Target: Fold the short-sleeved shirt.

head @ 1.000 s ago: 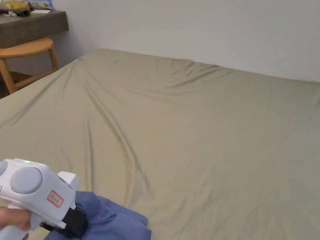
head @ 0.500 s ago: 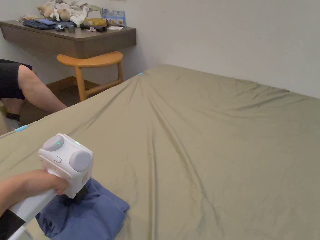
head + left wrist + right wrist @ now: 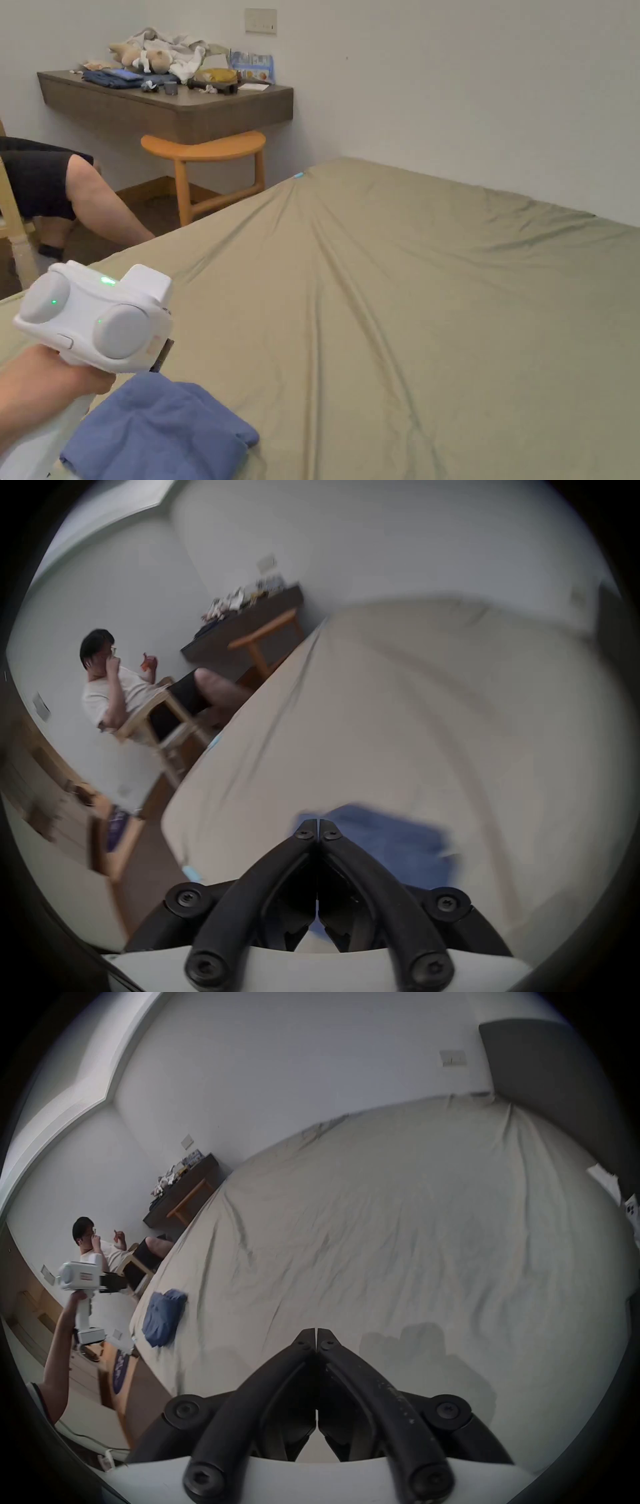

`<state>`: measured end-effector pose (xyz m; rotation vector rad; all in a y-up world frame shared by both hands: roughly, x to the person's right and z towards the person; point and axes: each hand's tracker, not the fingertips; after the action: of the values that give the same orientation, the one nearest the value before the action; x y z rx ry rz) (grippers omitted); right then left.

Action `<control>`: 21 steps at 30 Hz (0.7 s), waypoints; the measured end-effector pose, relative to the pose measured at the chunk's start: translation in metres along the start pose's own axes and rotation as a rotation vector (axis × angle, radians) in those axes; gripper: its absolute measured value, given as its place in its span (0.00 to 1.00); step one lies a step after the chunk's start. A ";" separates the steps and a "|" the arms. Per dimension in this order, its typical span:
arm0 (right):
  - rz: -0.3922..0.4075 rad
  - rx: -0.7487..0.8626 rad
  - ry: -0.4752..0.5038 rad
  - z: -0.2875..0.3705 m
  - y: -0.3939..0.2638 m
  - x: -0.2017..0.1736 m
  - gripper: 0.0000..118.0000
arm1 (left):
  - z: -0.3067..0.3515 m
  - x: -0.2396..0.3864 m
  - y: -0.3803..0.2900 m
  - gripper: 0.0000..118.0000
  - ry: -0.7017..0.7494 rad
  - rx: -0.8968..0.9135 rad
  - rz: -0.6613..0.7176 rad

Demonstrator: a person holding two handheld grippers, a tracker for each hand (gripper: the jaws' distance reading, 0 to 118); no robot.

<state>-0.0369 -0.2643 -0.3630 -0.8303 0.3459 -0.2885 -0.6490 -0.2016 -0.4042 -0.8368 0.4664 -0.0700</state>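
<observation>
The blue shirt [image 3: 156, 431] lies folded into a small bundle on the olive bed sheet [image 3: 406, 300], near the bed's left front corner. My left gripper [image 3: 317, 822] hovers just above and to the left of the shirt [image 3: 391, 843], its jaws shut with nothing between them. Its white housing [image 3: 94, 319] is held in a hand at the lower left. My right gripper [image 3: 317, 1329] is shut and empty over bare sheet, well to the right of the shirt [image 3: 164, 1316]. The right gripper view also takes in the left gripper [image 3: 116, 1282], farther off.
A wooden stool [image 3: 203, 150] and a wall shelf [image 3: 169, 106] with clutter stand beyond the bed's left edge. A person sits on a chair [image 3: 156, 708] there, with a leg [image 3: 100, 206] close to the bed. A wall [image 3: 469, 94] runs along the bed's far side.
The left gripper has lifted off the blue shirt, which stays folded on the bed. The head camera has turned left, bringing the shelf, stool and seated person into view.
</observation>
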 end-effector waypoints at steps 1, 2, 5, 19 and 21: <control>0.017 0.037 -0.021 0.009 0.003 0.002 0.01 | 0.020 0.011 -0.002 0.00 -0.026 0.069 0.014; 0.038 0.078 -0.046 0.018 0.007 0.005 0.01 | 0.045 0.032 -0.001 0.00 -0.053 0.149 0.005; 0.131 0.205 -0.181 0.051 0.017 0.008 0.01 | 0.102 0.081 -0.012 0.00 -0.177 0.375 0.024; 0.315 0.700 -0.559 0.169 0.024 0.023 0.01 | 0.239 0.267 -0.065 0.03 -0.392 0.783 0.083; 0.261 0.723 -0.516 0.173 0.018 0.030 0.01 | 0.242 0.277 -0.072 0.03 -0.421 0.767 0.066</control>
<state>0.0631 -0.1492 -0.2744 -0.1215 -0.1412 0.0584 -0.2890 -0.1475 -0.3147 -0.0698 0.0455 -0.0065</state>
